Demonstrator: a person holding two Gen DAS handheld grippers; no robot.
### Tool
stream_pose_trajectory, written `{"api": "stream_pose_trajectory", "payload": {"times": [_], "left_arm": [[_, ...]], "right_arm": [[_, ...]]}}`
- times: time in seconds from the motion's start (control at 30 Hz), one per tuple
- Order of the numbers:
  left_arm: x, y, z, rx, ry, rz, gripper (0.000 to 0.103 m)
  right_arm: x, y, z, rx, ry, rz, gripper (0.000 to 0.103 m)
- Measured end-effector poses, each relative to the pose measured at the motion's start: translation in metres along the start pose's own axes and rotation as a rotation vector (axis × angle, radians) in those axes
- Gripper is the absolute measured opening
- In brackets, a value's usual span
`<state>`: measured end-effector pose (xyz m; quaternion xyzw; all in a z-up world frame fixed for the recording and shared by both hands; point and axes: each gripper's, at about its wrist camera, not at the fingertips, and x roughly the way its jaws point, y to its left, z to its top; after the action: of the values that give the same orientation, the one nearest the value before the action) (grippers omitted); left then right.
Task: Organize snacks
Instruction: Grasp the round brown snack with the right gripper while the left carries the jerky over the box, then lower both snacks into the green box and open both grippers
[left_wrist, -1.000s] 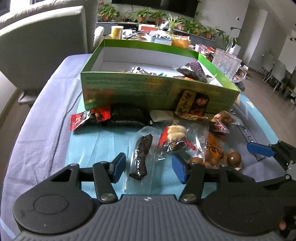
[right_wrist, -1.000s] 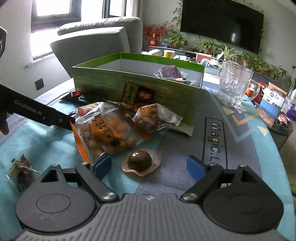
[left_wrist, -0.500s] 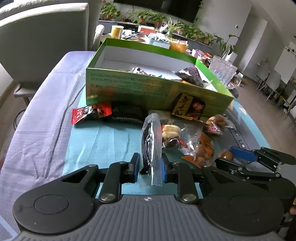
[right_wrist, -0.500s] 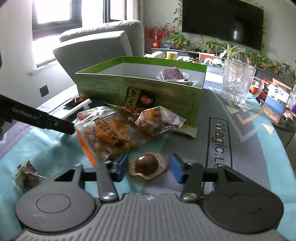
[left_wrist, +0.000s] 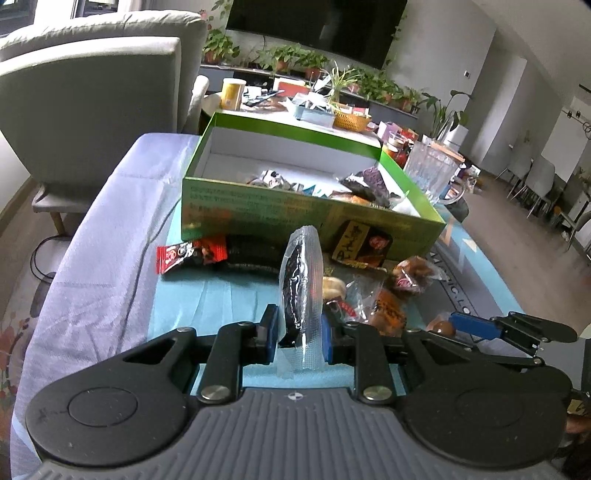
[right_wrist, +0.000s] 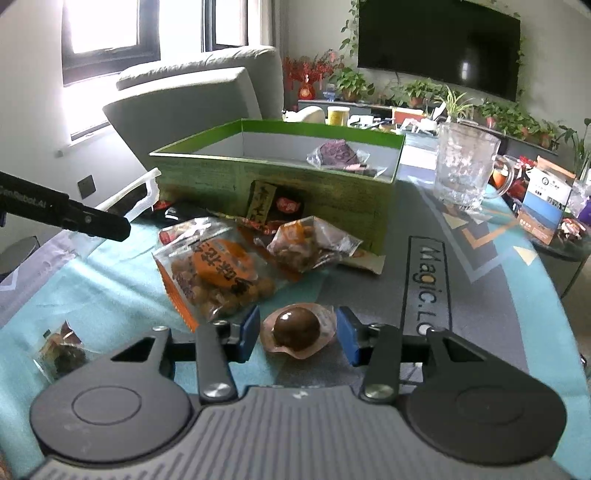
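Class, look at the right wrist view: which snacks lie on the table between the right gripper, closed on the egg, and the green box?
Right wrist view: an orange peanut bag and a smaller clear snack bag lie between the right gripper and green box.

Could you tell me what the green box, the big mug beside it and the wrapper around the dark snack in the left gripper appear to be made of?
Green box: probably printed cardboard, matte, with thin straight walls and a plain white inside.
Mug: looks like clear pressed glass, textured and see-through; clear plastic is possible.
Wrapper: thin clear plastic film, glossy, with a finely embossed sealed edge.
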<state>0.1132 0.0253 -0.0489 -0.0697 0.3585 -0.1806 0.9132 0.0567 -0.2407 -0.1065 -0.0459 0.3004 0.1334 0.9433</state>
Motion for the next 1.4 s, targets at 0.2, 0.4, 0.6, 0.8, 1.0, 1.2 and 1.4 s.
{"api": "stream_pose_trajectory", "payload": {"times": [0.2,0.4,0.6,0.8,1.0,1.2,1.4], "left_arm": [[-0.001,-0.003,0.003,0.003,-0.01,0.0,0.021],[-0.004,-0.005,0.015,0.017,-0.045,-0.002,0.022],[-0.007,-0.005,0.041,0.011,-0.114,0.006,0.022],[-0.003,-0.007,0.07,0.008,-0.182,0.004,0.022],[0.014,-0.005,0.096,0.005,-0.218,0.007,0.022],[0.044,0.001,0.11,0.016,-0.208,0.021,0.022],[0.077,0.01,0.119,0.01,-0.176,0.032,0.022]], "right_arm": [[-0.011,-0.002,0.006,0.003,-0.04,-0.009,0.047],[-0.017,-0.004,0.021,0.007,-0.098,-0.011,0.047],[-0.018,-0.005,0.053,0.008,-0.199,-0.011,0.047],[-0.008,-0.004,0.083,0.008,-0.278,-0.004,0.047],[0.009,-0.006,0.101,0.017,-0.298,-0.01,0.047],[0.029,-0.013,0.111,0.045,-0.289,-0.026,0.047],[0.056,-0.02,0.116,0.059,-0.252,-0.036,0.047]]}}
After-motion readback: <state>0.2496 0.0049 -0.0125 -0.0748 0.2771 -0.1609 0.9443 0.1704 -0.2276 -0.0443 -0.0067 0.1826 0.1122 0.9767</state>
